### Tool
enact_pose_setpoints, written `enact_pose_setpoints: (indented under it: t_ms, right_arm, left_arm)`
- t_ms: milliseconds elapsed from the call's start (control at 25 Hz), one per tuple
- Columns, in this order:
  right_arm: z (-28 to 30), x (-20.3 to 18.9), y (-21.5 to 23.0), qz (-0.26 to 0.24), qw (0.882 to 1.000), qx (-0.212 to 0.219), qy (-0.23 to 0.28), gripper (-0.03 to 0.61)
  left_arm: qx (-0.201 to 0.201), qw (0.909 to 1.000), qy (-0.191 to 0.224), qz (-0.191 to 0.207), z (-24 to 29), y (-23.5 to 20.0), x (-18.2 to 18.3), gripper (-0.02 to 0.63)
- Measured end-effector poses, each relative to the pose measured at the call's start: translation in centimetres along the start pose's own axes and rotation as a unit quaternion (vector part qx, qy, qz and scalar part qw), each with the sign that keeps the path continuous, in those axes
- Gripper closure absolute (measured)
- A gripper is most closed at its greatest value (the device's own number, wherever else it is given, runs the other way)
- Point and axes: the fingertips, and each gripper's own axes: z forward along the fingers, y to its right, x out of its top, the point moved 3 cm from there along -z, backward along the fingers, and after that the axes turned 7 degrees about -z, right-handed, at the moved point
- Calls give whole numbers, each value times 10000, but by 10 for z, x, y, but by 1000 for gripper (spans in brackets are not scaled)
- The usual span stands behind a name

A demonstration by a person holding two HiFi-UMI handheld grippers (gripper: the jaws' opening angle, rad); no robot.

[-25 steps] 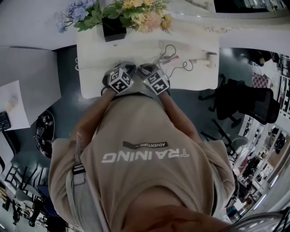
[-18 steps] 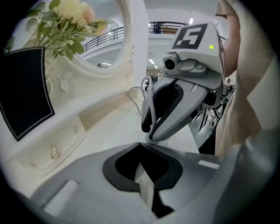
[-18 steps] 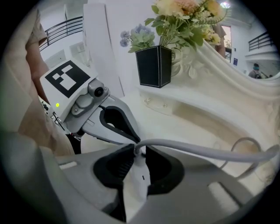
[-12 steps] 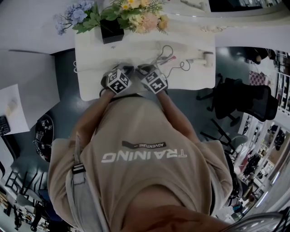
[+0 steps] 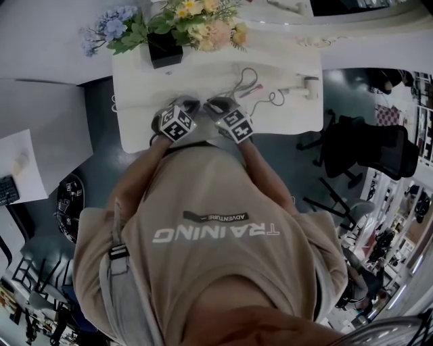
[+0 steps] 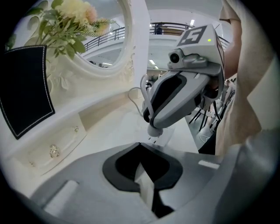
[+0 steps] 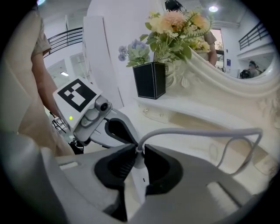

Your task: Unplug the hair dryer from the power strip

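On the white desk (image 5: 135,81), the two grippers sit close together at the near edge, tips angled toward each other. The right gripper (image 7: 139,149) is clenched on a small white plug (image 7: 138,160), with both dark pads pressed against its sides. A grey cable (image 7: 197,131) leaves the top of the plug and arcs away to the right. Directly under the plug lies a narrow white power strip (image 7: 140,186). The left gripper (image 6: 140,145) is clamped too, with a flat white slab between its pads that looks like the near end of that same strip. From the left gripper view, the plug hangs at the right gripper's tip just above the strip's far end, but whether its pins sit in the sockets cannot be made out. The hair dryer (image 5: 306,86) lies on the right part of the desk, well apart from both grippers, and its cable loops loosely across the surface between them. A black vase (image 5: 164,48) of flowers (image 5: 196,17) stands at the back of the desk, left of the cable loops.
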Motion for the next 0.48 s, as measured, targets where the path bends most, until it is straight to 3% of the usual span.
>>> enact_pose_setpoints:
  t_ms: [200, 480]
  right_arm:
    - [-18, 1, 8, 54, 9994, -74, 320, 509]
    - [-60, 29, 13, 320, 9865, -26, 1608, 509]
  left_arm:
    - [-3, 10000, -20, -14, 0, 0, 0, 607]
    - [-116, 9998, -106, -157, 1, -1, 0, 607]
